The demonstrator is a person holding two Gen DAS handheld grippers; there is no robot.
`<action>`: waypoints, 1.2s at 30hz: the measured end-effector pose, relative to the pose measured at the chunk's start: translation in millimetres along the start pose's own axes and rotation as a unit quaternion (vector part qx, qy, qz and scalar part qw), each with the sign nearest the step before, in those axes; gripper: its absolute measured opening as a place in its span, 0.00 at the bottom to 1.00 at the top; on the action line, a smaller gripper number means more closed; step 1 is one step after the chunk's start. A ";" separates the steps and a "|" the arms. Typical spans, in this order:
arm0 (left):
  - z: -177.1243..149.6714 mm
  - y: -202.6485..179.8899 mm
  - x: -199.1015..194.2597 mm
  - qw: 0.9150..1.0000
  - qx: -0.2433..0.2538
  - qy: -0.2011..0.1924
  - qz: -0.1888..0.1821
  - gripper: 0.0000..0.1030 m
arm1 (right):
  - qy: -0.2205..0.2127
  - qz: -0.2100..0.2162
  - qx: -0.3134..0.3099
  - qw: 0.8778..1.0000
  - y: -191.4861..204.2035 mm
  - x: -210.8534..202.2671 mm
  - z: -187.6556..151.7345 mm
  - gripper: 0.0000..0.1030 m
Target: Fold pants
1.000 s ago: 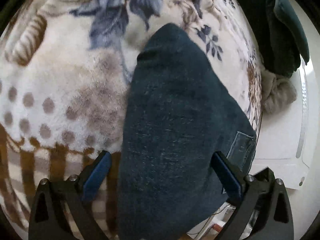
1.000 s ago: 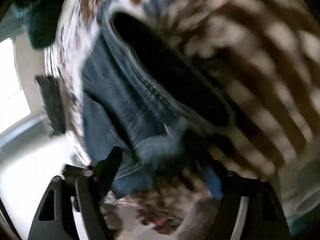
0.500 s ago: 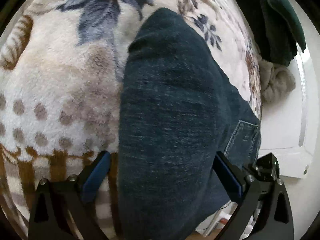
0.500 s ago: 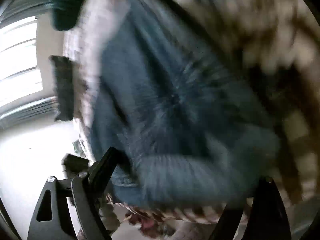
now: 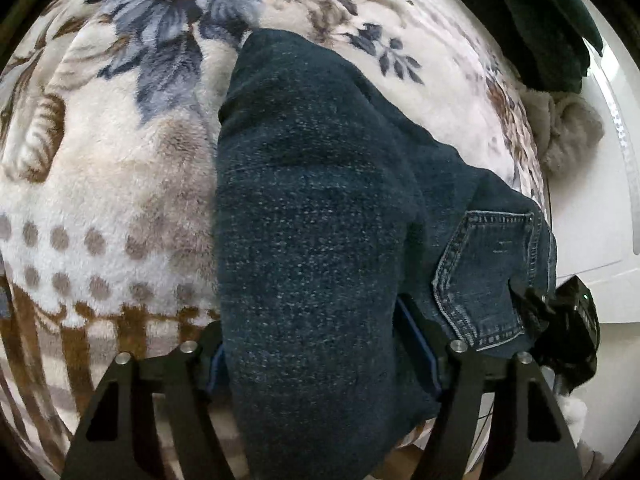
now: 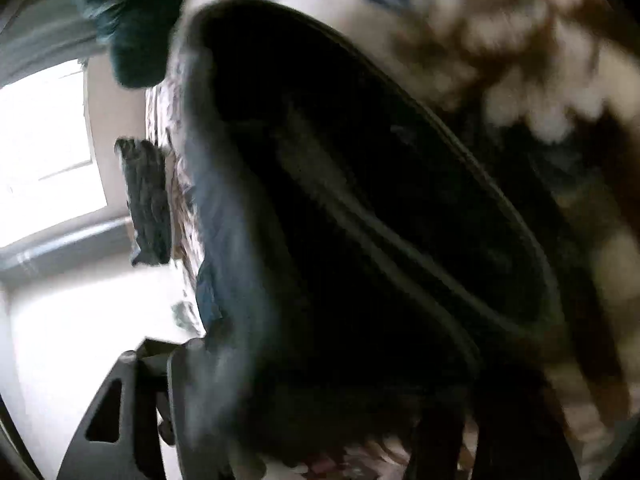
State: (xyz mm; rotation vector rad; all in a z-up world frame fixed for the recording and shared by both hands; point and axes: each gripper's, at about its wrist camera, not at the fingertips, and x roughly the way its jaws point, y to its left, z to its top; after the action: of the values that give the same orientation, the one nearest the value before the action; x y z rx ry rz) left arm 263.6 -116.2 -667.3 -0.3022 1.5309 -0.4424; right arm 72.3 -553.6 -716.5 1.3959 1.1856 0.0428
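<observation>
Left gripper (image 5: 320, 360) is clamping a fold of the jeans (image 5: 312, 208), which are lying on the floral blanket (image 5: 120, 184). Right gripper's (image 6: 280, 420) finger state cannot be told; view blurred.

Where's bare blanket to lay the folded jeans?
Bare blanket lies left of the jeans, from the blue flower down to the brown stripes. Right is crowded: the back pocket, a grey bundle and dark green cloth line the bed edge.
</observation>
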 end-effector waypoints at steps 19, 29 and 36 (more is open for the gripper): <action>-5.2 -2.6 -15.8 1.000 0.011 -0.024 -0.007 0.50 | -0.025 -0.035 -0.036 0.998 58.7 44.1 -17.6 0.51; -10.8 18.7 -23.3 0.999 -0.039 -0.014 -0.017 0.45 | -0.014 -0.021 -0.061 0.998 109.1 51.7 -19.0 0.44; -15.6 24.8 -3.6 0.998 -0.047 0.008 -0.048 0.70 | 0.027 -0.132 -0.086 0.987 102.0 68.9 -20.4 0.55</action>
State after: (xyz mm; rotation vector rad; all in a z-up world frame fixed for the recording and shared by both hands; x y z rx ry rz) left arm 250.3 -91.3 -675.8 -0.4490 1.5604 -0.4498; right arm 152.7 -467.2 -675.7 1.0860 1.3701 -0.0042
